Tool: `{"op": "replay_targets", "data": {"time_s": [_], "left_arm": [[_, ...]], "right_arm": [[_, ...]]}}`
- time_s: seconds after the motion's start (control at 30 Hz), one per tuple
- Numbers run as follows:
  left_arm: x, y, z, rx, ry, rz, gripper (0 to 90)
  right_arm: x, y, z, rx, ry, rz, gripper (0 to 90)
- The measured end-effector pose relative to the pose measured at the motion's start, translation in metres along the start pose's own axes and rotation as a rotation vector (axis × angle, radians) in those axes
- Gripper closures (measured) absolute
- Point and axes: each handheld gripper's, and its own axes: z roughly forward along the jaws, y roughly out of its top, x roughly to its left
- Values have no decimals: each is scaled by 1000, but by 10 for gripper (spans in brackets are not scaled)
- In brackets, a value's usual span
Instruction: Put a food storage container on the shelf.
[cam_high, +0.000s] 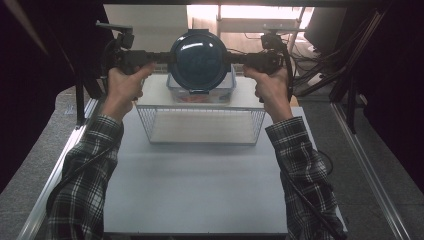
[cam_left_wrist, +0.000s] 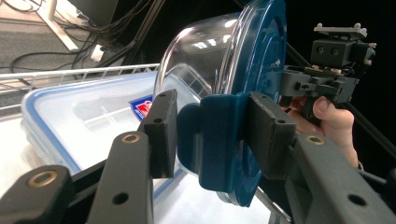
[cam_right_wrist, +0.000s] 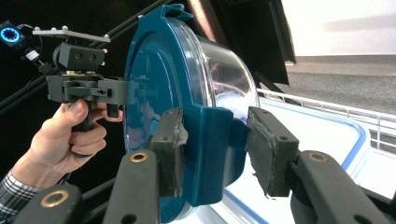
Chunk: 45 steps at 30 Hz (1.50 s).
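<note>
A round clear glass container with a dark blue lid (cam_high: 199, 59) is held up on its side, lid toward me, above the far end of the table. My left gripper (cam_high: 167, 56) is shut on the lid's left clip tab (cam_left_wrist: 212, 140). My right gripper (cam_high: 231, 57) is shut on the opposite clip tab (cam_right_wrist: 212, 149). In the left gripper view the pads (cam_left_wrist: 161, 133) stand on either side of the tab, and the right gripper (cam_left_wrist: 287, 84) shows beyond the lid. The right gripper view likewise shows the left gripper (cam_right_wrist: 122, 91) across the lid.
A rectangular clear box with a blue-rimmed lid (cam_high: 200, 95) sits right below the round container, at the far end of a white wire basket (cam_high: 202, 127). The grey table (cam_high: 200, 190) stretches toward me. Black frame posts and cables stand at both sides.
</note>
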Motion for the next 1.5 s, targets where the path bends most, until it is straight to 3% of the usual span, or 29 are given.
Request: {"op": "replay_targets", "data": {"time_s": [0.27,0.4,0.77,0.83,0.9,0.93,0.97,1.0,1.03,1.13,1.23,1.27,1.3,1.4,1.5], "left_arm": [[8,2,7,-5,9,-21,563],[8,4,10,-20,30,-21,559],[21,4,17,-78,38,-81,550],[24,3,19,-81,62,-88,543],[24,2,21,-75,120,-66,530],[24,2,22,-74,136,-50,601],[23,2,24,-86,127,-53,588],[20,3,26,-80,149,-41,591],[17,4,28,-74,170,-28,588],[12,6,28,-61,203,-7,590],[4,5,26,-58,244,41,594],[0,4,23,-69,255,70,605],[-4,4,19,-86,249,89,605],[-11,0,6,-108,227,115,664],[-17,-10,-3,-66,234,167,834]], "right_arm": [[-11,2,7,6,-1,42,570],[-12,4,9,19,-27,26,552],[-20,3,15,-5,-35,44,530],[-22,3,17,-15,-38,50,521],[-24,3,21,-24,-45,59,504],[-24,2,23,-26,-60,71,508],[-24,2,25,-21,-112,44,536],[-24,2,26,-6,-158,23,594],[-24,2,26,-25,-144,14,631],[-21,3,27,-29,-171,-7,642],[-13,3,25,-29,-238,-64,665],[-4,3,20,-52,-278,-117,700],[-4,3,20,-52,-278,-117,700],[10,1,8,-56,-269,-188,779],[22,-4,-4,-29,-236,-236,871]]}}
